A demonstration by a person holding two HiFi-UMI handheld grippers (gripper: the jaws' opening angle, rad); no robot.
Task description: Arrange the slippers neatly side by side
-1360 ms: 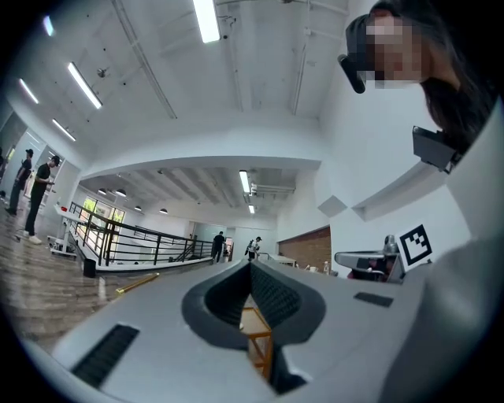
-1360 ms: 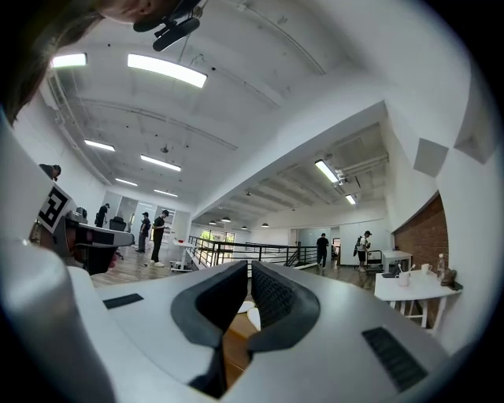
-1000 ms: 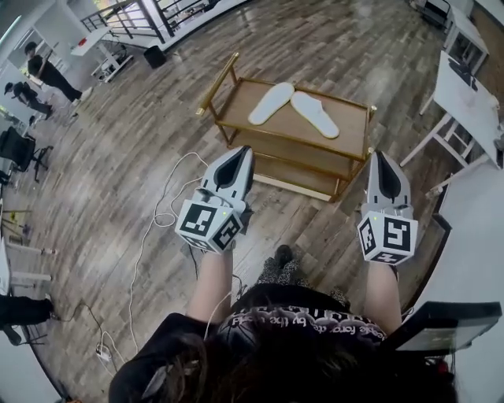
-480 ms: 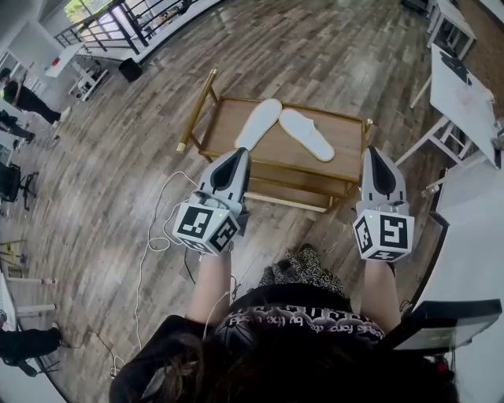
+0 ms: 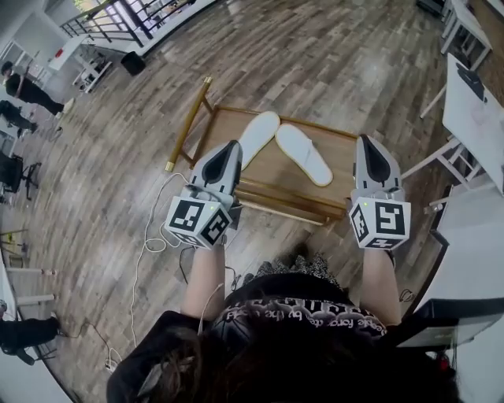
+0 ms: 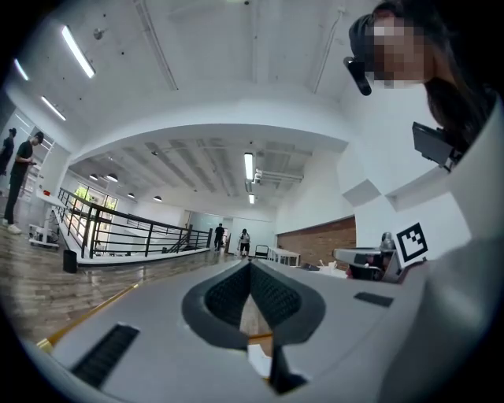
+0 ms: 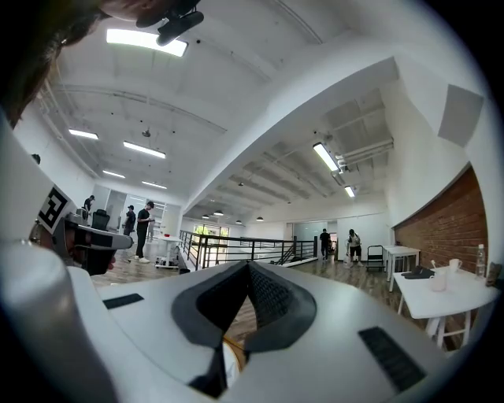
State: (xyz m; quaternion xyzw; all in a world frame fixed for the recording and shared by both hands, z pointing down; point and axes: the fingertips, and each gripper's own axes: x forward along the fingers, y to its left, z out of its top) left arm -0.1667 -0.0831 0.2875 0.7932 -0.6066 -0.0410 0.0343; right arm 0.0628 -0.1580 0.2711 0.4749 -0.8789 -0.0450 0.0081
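Note:
Two white slippers lie on the top shelf of a low wooden rack with a gold frame. The left slipper and the right slipper nearly meet at their far ends and spread apart toward me in a V. My left gripper is shut and empty, its tip just left of the left slipper's near end. My right gripper is also shut and empty, at the rack's right end and apart from the right slipper. Both gripper views look level across the hall past closed jaws, the left gripper and the right gripper.
White tables stand close on the right. A white cable loops on the wooden floor left of the rack. People stand far off at the left near a black railing. A dark flat object sits at my lower right.
The rack and slippers have come nearer in the head view. Both grippers moved forward together, from short of the rack to over its near edge, with jaws staying shut.

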